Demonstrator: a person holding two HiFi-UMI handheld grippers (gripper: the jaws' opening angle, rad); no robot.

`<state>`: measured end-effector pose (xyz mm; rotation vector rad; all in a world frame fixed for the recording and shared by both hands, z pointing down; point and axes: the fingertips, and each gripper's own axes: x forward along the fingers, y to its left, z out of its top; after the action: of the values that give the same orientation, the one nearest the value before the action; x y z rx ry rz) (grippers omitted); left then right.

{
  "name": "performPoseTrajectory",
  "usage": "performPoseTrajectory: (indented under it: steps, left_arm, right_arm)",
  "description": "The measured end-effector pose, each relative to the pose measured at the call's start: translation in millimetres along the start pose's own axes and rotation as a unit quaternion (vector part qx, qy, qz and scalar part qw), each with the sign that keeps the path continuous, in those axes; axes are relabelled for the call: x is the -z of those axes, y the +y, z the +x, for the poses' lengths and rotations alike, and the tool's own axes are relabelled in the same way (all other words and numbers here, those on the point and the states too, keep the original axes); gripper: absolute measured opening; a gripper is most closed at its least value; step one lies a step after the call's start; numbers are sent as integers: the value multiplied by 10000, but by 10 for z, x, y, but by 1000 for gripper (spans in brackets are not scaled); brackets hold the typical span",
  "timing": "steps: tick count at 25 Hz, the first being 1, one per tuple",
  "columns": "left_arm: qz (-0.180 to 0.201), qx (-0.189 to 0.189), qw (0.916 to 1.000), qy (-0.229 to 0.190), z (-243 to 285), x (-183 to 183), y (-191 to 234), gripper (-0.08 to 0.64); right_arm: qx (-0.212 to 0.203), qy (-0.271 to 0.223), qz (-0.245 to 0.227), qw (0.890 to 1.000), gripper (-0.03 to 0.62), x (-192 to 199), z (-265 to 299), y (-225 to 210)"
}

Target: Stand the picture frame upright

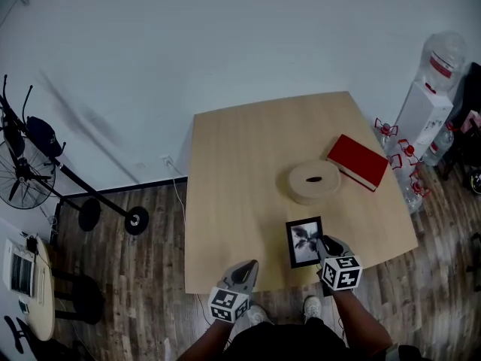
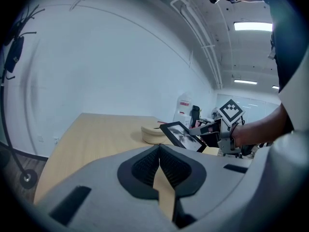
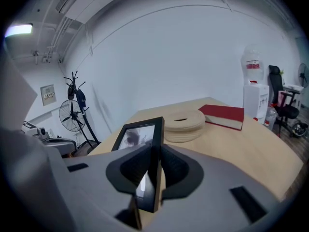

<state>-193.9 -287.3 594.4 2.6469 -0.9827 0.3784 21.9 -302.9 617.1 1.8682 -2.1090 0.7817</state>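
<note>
One thin edge of the black rectangular picture frame (image 1: 304,242), tilted near the front of the pale wooden counter (image 1: 248,171), is clenched by the right tool (image 1: 325,241), the left tool (image 1: 245,271) closed empty, so it may pivot and drop.

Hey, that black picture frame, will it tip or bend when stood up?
Probably stiff: the picture frame looks flat though the right gripper pinches only one edge. Thin edge-on, so likely tippy upright.
</note>
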Motion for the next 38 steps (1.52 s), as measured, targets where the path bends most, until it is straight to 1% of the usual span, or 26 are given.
performPoseTrajectory:
  steps: [7, 15, 21, 23, 25, 29, 34, 38]
  left_arm:
    - [17, -30, 10000, 81, 120, -5, 7, 5]
    - [-27, -147, 9997, 205, 237, 49, 31, 5]
    - [219, -143, 9987, 443, 301, 157, 12, 5]
    - [322, -88, 9981, 513, 327, 138, -30, 5]
    - [426, -24, 9980, 462, 370, 76, -72, 5]
    - [485, 16, 9977, 471, 452, 59, -151, 5]
    - [767, 170, 9952, 588, 515, 104, -366, 5]
    - [749, 167, 9950, 637, 505, 168, -456, 5]
  right_arm:
    - [167, -23, 15, 9999, 67, -107, 145, -322]
    - [282, 171, -107, 9994, 67, -141, 523, -776]
    - [286, 185, -177, 9993, 67, -220, 822, -992]
    - [280, 224, -278, 9990, 67, -242, 917, -1042]
    - [283, 289, -343, 9986, 67, -245, 1009, -1082]
    - [306, 439, -202, 9984, 67, -132, 1174, -1172]
    - [367, 590, -154, 9975, 66, -19, 1308, -1214]
    - [415, 669, -249, 9966, 66, 31, 1335, -1257]
